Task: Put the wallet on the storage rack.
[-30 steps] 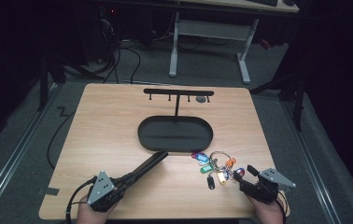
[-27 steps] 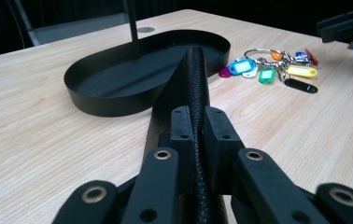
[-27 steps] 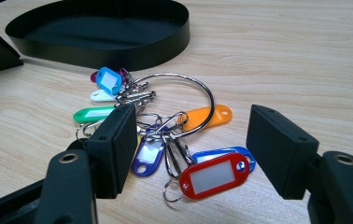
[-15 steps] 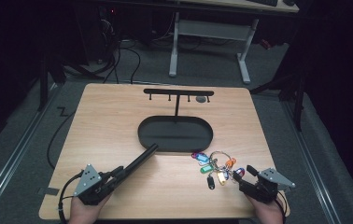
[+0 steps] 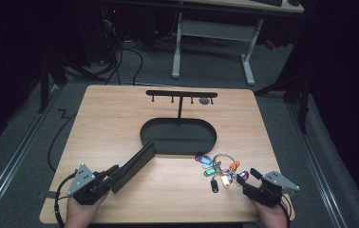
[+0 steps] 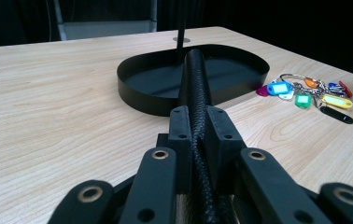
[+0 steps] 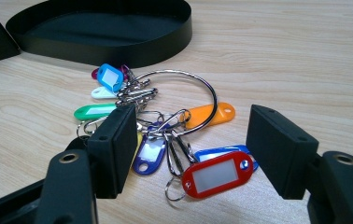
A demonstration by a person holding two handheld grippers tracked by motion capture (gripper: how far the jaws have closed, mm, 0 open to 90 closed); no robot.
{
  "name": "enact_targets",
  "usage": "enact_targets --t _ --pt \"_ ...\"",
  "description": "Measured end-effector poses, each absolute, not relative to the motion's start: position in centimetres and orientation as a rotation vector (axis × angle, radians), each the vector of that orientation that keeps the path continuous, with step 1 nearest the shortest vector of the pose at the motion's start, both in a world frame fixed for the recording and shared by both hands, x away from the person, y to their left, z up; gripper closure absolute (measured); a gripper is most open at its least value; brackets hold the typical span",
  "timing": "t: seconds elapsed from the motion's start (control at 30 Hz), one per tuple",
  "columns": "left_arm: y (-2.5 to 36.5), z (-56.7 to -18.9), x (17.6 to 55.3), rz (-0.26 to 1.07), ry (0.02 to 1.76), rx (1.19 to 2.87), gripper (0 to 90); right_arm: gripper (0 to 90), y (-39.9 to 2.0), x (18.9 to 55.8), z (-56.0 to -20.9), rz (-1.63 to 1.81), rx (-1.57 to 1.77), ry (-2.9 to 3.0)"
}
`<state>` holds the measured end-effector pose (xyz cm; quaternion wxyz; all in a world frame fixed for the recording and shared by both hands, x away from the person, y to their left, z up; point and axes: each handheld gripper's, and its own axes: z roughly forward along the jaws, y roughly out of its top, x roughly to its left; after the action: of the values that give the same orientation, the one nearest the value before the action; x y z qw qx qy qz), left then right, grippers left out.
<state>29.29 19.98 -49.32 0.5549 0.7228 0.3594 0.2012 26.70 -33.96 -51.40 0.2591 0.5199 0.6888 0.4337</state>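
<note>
Black case (image 5: 132,166): clamped edge-on at its near end by the left gripper (image 5: 113,175); lies at the table's (image 5: 120,109) 7 o'clock; runs long axis from 7 toward 1 o'clock, far end at the tray's (image 5: 177,151) rim, about the tray's 8 o'clock; touching or just above the rim, cannot tell. In the left gripper view, shows as a thin textured edge (image 6: 197,79) pinched between narrow jaws (image 6: 198,126) and pointing straight at 12 o'clock over the tray wall (image 6: 146,100); looks to need only a short push along its own axis to drop in.

Key ring (image 5: 218,168): rests flat on the wood just outside the tray, at the tray's 5 o'clock, apart from the rim; sits at 10 o'clock from the right gripper (image 5: 246,176), far nearer that hand than the left. In the right gripper view, spreads its tags (image 7: 165,126) between and beyond wide, empty jaws (image 7: 191,154); red tag nearest, orange at 1 o'clock, blue and green toward 10 o'clock; big steel loop opens toward 12.

Hook rack (image 5: 181,94): rises on a post from the tray's 12 o'clock side, bare.

No brand or writing legible; tag windows read blank.
</note>
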Motion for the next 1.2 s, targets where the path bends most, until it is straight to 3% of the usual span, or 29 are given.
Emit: enact_targets --t 0.87,1.13,1.2 --pt "20.9 -49.4 29.6 0.497 0.874 1.692 79.1 34.1 -33.8 26.9 -51.8 1.178 1.422 1.887" --pt "21.0 -49.4 29.6 0.483 0.875 1.687 73.9 34.1 -33.8 26.9 -51.8 1.179 1.418 1.891" --pt "21.0 -49.4 29.6 0.474 0.878 1.685 69.0 34.2 -33.8 26.9 -51.8 1.179 1.42 1.89"
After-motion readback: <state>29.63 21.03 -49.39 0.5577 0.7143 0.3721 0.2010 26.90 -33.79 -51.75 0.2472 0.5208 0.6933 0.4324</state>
